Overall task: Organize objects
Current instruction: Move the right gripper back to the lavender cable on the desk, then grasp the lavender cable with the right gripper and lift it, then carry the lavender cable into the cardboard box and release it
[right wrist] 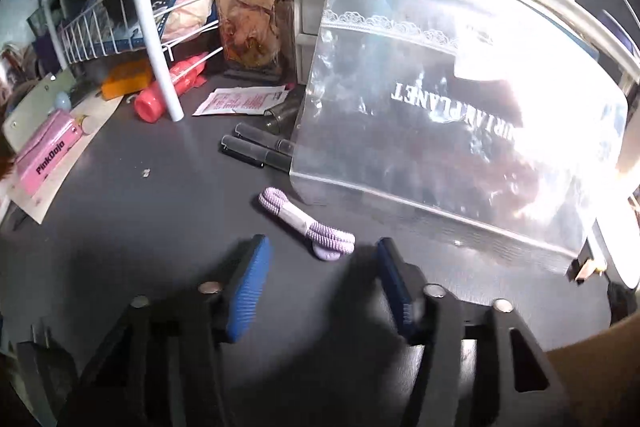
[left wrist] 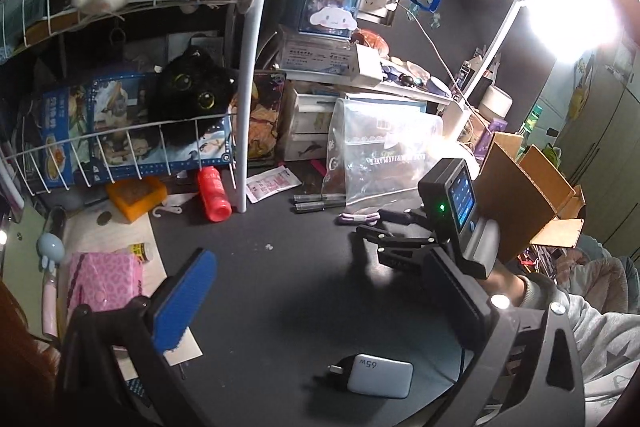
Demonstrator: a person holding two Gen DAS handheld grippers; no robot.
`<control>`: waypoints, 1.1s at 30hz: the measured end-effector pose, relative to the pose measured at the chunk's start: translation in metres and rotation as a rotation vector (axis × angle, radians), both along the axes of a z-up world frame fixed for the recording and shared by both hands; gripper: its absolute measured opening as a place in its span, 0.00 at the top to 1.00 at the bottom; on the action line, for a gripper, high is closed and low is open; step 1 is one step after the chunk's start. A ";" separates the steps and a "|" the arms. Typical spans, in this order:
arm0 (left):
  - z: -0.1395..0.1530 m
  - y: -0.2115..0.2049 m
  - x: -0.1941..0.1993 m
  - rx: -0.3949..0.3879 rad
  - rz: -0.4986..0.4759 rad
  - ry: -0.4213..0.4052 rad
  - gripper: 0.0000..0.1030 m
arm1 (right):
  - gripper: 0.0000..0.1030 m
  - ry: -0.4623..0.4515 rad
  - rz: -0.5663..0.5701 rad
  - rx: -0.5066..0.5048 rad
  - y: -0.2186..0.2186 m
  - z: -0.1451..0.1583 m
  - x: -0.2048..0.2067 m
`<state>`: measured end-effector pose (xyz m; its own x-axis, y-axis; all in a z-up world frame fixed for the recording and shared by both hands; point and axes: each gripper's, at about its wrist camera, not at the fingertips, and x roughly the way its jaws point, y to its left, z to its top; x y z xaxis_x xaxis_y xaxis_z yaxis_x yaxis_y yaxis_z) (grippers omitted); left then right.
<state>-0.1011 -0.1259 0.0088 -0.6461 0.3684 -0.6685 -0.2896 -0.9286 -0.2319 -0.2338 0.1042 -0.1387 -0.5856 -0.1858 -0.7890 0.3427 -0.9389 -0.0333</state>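
Observation:
A coiled lilac cable (right wrist: 306, 221) lies on the dark desk, just ahead of my right gripper (right wrist: 320, 253), which is open and empty with blue pads either side. The cable also shows in the left wrist view (left wrist: 357, 217), with the right gripper (left wrist: 370, 223) reaching toward it. Two dark pens (right wrist: 256, 147) lie beside a clear zip bag (right wrist: 460, 131). A red bottle (left wrist: 213, 193) lies by the white rack leg. A white 65W charger (left wrist: 380, 375) lies near me. My left gripper (left wrist: 320, 291) is open and empty above the desk.
A white wire rack (left wrist: 120, 147) holds a black cat plush (left wrist: 192, 91) and boxes. A pink pouch (left wrist: 104, 279), an orange box (left wrist: 136, 195) and a paper sachet (left wrist: 272, 183) lie at the left. A cardboard box (left wrist: 532, 195) stands at the right under a bright lamp (left wrist: 572, 11).

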 end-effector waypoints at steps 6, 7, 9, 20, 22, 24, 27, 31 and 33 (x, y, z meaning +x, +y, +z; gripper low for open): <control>-0.004 0.006 -0.007 -0.013 -0.012 -0.019 0.00 | 0.88 -0.004 0.045 0.015 -0.008 0.003 0.005; -0.007 0.008 -0.009 -0.015 -0.017 -0.028 0.00 | 0.88 -0.005 0.055 0.012 -0.009 0.003 0.008; -0.013 0.013 -0.014 -0.021 -0.028 -0.048 0.01 | 0.92 -0.010 0.073 -0.006 -0.008 0.006 0.013; -0.015 0.035 -0.021 0.049 -0.136 -0.078 0.12 | 0.92 0.117 0.292 -0.158 -0.022 0.091 0.090; -0.009 0.040 -0.020 0.071 -0.160 -0.064 0.21 | 0.92 0.155 0.320 -0.174 -0.021 0.109 0.105; -0.001 0.047 -0.018 0.093 -0.194 -0.051 0.33 | 0.92 0.178 0.338 -0.187 -0.017 0.121 0.115; 0.010 0.059 -0.016 0.118 -0.239 -0.036 0.49 | 0.92 0.202 0.343 -0.214 -0.013 0.137 0.126; 0.025 0.080 -0.015 0.105 -0.272 -0.008 0.61 | 0.92 0.239 0.317 -0.218 0.004 0.150 0.136; 0.033 0.091 -0.015 0.094 -0.294 0.005 0.64 | 0.92 0.251 0.303 -0.218 0.014 0.153 0.141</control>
<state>-0.1161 -0.0346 0.0413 -0.5055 0.6006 -0.6194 -0.5443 -0.7790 -0.3112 -0.0930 0.1185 0.0145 -0.6475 -0.5249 -0.5525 0.6099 -0.7916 0.0373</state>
